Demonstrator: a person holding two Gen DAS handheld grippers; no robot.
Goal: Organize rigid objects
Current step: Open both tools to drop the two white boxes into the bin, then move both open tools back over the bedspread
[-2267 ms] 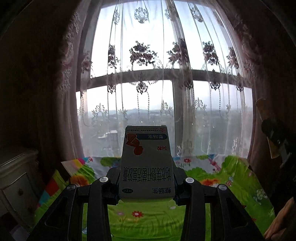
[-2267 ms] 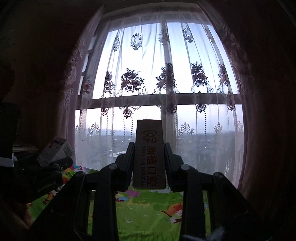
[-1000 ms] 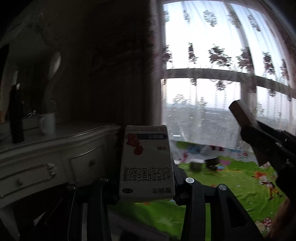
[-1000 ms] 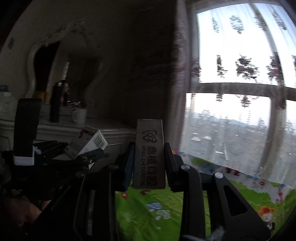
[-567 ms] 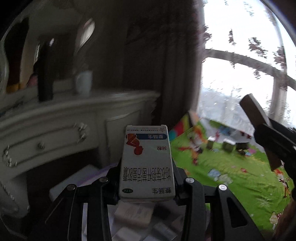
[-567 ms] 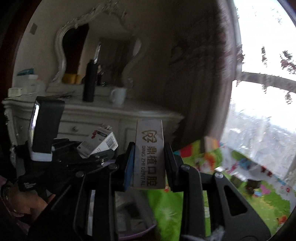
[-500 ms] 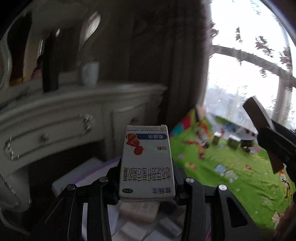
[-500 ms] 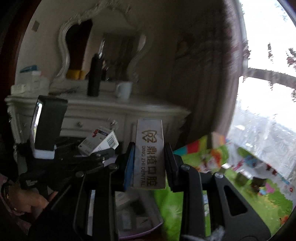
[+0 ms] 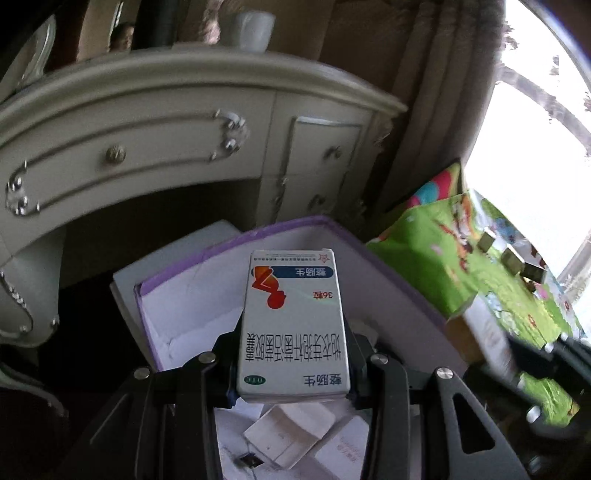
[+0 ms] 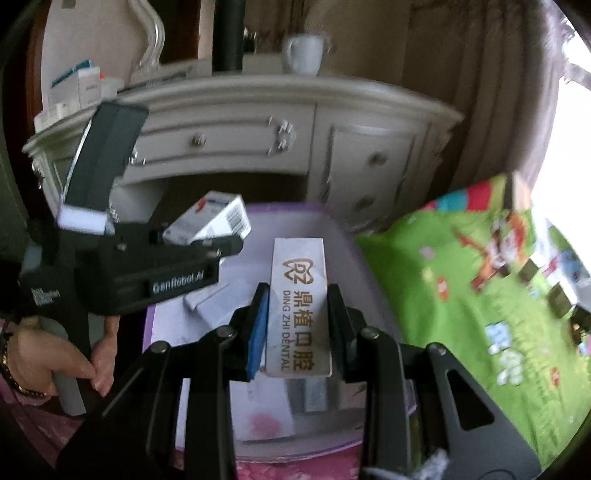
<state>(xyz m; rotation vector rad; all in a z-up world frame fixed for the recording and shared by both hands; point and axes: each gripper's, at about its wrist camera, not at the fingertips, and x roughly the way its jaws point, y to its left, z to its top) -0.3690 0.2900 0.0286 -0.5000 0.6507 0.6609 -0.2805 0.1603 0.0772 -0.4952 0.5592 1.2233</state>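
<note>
My left gripper (image 9: 291, 363) is shut on a white medicine box (image 9: 293, 325) with a red figure and a blue band. The box hangs over a purple-rimmed storage box (image 9: 229, 242) holding several small white cartons (image 9: 291, 432). In the right wrist view my right gripper (image 10: 297, 334) is shut on a narrow pale dental box (image 10: 298, 306) with gold lettering, above the same purple-rimmed box (image 10: 325, 210). The left gripper (image 10: 201, 249) shows there at the left with its medicine box (image 10: 208, 221), held by a hand (image 10: 59, 356).
A cream dresser (image 9: 166, 125) with drawers stands just behind the storage box; a white mug (image 10: 304, 53) and a dark bottle (image 10: 229, 33) sit on top. A green play mat (image 9: 476, 273) with small blocks (image 9: 513, 258) lies to the right, by the curtain.
Both grippers swung left from the window and tipped downward, each keeping its box. The dresser came close and the purple-rimmed storage box with its cartons came into view beneath them.
</note>
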